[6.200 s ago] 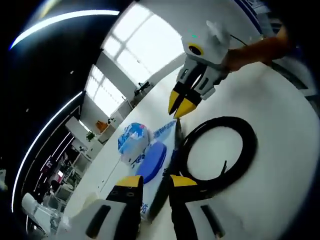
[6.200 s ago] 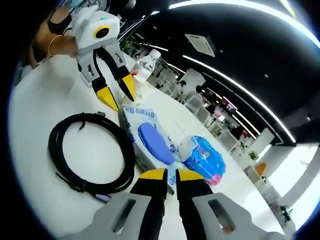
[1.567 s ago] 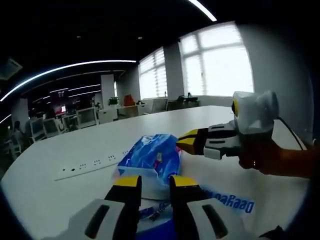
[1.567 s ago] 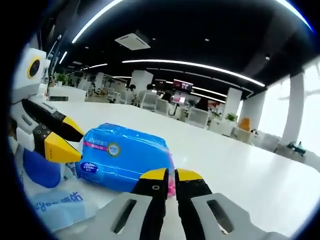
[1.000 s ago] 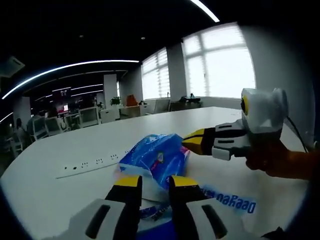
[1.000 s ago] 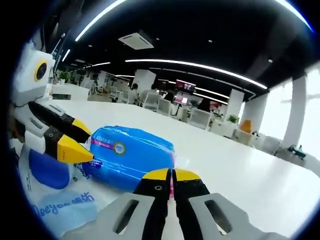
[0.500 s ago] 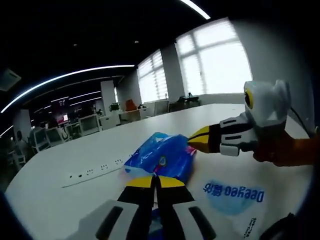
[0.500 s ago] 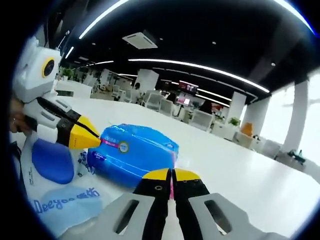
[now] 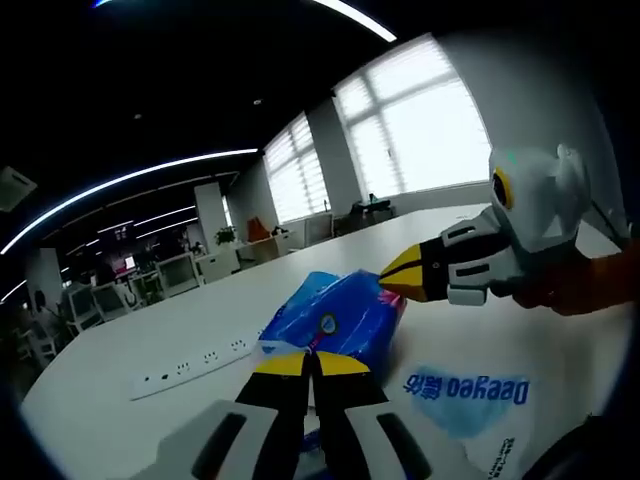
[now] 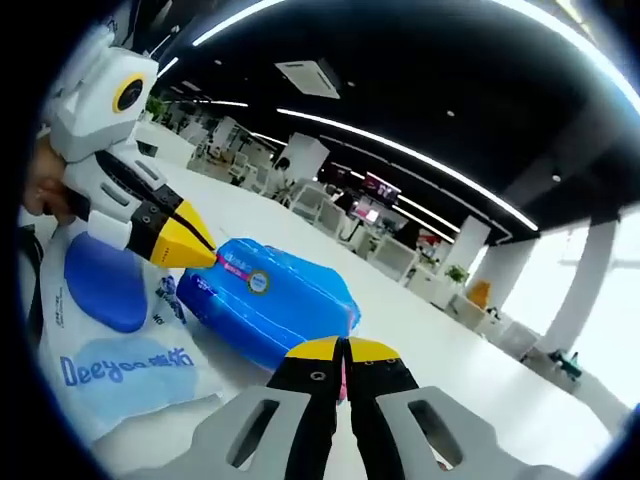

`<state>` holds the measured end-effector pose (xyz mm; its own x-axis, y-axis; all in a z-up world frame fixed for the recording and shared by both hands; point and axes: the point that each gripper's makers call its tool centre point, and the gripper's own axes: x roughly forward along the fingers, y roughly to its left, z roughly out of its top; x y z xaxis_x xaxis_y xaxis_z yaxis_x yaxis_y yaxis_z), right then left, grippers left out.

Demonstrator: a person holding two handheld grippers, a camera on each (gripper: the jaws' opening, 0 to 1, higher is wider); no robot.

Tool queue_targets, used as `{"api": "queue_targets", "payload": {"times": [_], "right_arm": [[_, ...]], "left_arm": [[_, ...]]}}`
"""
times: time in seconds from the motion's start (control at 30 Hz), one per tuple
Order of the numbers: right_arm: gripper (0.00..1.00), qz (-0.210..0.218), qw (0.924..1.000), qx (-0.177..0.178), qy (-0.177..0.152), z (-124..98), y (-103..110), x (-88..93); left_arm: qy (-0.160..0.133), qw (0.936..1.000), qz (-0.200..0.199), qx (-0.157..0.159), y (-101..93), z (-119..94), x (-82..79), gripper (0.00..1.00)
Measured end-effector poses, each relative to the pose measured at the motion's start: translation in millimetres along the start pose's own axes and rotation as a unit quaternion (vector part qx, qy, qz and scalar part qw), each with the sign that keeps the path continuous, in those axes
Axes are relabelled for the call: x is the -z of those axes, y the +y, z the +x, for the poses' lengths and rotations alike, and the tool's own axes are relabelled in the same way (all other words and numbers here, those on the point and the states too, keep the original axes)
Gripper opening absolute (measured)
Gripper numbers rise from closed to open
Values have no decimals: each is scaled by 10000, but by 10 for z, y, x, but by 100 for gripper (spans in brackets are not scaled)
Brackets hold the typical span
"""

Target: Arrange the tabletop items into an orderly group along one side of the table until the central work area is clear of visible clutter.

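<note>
Your left gripper [image 9: 309, 361] and right gripper [image 10: 343, 349] each pinch an end of the blue tissue pack [image 10: 272, 300], above the white bag [image 10: 120, 370].

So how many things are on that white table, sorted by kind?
Blue tissue pack: 1
White Deeyeo bag: 1
White power strip: 1
Total: 3, all on the table.

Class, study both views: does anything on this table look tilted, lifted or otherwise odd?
Yes. The blue tissue pack sits askew, one end raised off the white table. The left claw and the right claw, both shut, pinch it at opposite ends. It hangs partly over the white Deeyeo bag.
</note>
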<state>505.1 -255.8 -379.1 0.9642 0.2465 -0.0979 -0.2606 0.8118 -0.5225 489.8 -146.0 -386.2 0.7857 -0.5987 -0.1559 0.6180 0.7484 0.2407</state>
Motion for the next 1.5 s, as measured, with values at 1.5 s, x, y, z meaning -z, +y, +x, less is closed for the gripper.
{"api": "queue_targets", "payload": {"times": [1.5], "right_arm": [[0,64,9985,516,141,-991,-466,172]], "left_arm": [[-476,9940,558,815,-925,-147,-507,0]]}}
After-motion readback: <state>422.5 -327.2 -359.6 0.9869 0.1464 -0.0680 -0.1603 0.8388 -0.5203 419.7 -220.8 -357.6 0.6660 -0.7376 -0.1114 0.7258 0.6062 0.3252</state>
